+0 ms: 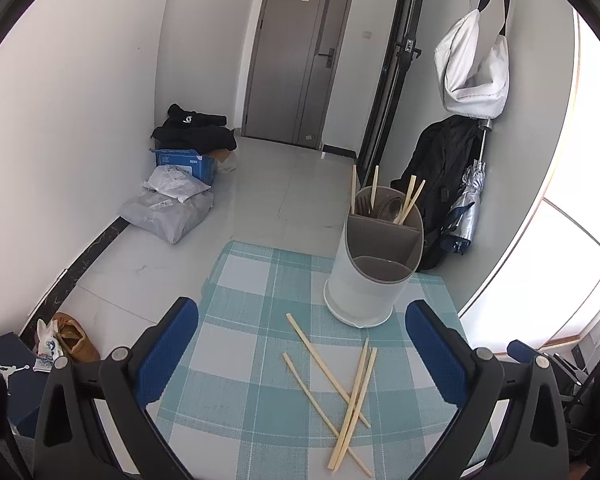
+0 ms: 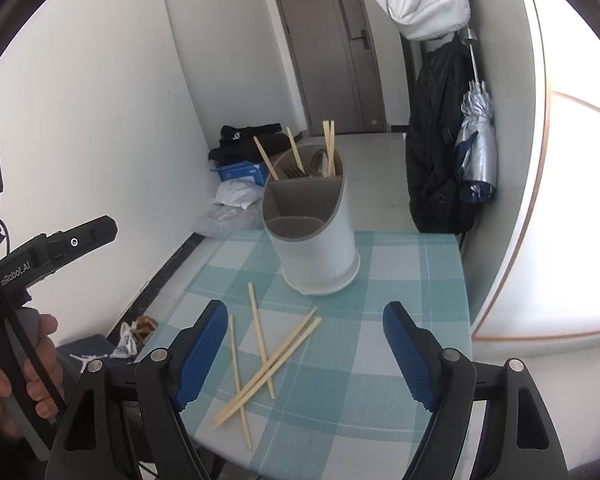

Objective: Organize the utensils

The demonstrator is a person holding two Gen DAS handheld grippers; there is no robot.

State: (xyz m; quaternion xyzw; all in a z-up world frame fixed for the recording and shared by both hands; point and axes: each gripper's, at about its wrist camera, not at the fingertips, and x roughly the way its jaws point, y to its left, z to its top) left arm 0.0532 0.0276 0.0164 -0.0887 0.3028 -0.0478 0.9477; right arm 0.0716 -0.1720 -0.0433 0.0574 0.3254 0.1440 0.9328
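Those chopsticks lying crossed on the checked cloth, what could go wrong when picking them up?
The four loose chopsticks overlap, so lifting one may drag or flick another, perhaps off the table's near edge. The holder stands close behind them; a careless swing might knock it over, and its back compartment already holds chopsticks and metal cutlery. Both the left hand-held gripper and the right hand-held gripper are open and aimed at the same pile, so they could collide.

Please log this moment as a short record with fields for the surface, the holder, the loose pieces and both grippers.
surface: table with a blue checked cloth
holder: white, upright, three compartments; chopsticks, fork and spoon in the far one, near two look empty
loose chopsticks: four, crossed in a pile in front of the holder
left gripper: open, holding nothing
right gripper: open, holding nothing
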